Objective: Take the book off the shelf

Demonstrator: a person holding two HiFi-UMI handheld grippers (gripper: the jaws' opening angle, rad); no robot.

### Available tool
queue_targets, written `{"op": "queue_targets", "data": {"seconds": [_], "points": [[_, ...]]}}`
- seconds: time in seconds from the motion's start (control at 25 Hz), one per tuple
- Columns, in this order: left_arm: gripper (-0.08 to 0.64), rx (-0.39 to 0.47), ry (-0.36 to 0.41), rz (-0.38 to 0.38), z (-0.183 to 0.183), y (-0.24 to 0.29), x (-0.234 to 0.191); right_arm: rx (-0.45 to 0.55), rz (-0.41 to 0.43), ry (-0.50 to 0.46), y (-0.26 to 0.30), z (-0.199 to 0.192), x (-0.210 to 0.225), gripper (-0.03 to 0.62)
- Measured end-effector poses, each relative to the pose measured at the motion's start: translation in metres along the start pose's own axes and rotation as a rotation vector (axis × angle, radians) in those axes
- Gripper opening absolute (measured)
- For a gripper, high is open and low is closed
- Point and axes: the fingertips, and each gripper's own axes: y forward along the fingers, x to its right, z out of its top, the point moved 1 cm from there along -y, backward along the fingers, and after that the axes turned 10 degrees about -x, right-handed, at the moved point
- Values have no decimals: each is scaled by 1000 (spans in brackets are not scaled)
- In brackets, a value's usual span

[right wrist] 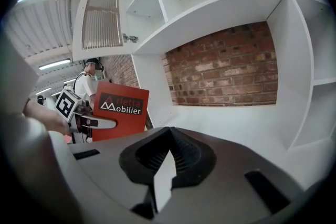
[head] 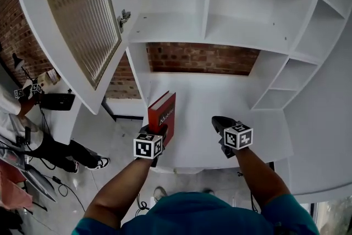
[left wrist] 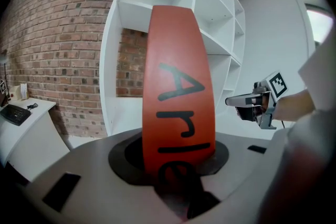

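Note:
A red book (head: 163, 115) with white lettering on its cover stands upright in my left gripper (head: 159, 132), just over the front left of the white desk surface (head: 214, 96). The left gripper view shows its red spine (left wrist: 178, 86) clamped between the jaws, which are shut on it. My right gripper (head: 220, 121) hovers beside it to the right, shut and empty, over the same surface. From the right gripper view the book (right wrist: 118, 110) and the left gripper (right wrist: 100, 123) appear at the left.
White shelf compartments (head: 170, 27) stand above the desk, empty, with a brick wall (head: 203, 58) behind. A cabinet door with ribbed glass (head: 77, 8) hangs open at the upper left. A person (head: 33, 135) stands on the floor to the left.

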Motion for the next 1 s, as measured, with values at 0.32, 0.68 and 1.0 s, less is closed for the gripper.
{"op": "queue_targets", "data": {"seconds": [0.32, 0.68, 1.0], "points": [[164, -21, -50, 4, -8, 7, -7, -41, -7, 36, 12, -21, 4, 21], [164, -47, -73, 22, -16, 12, -12, -84, -22, 71, 20, -44, 10, 21], [164, -58, -78, 26, -20, 15, -13, -110, -25, 91, 25, -56, 13, 21]]}}
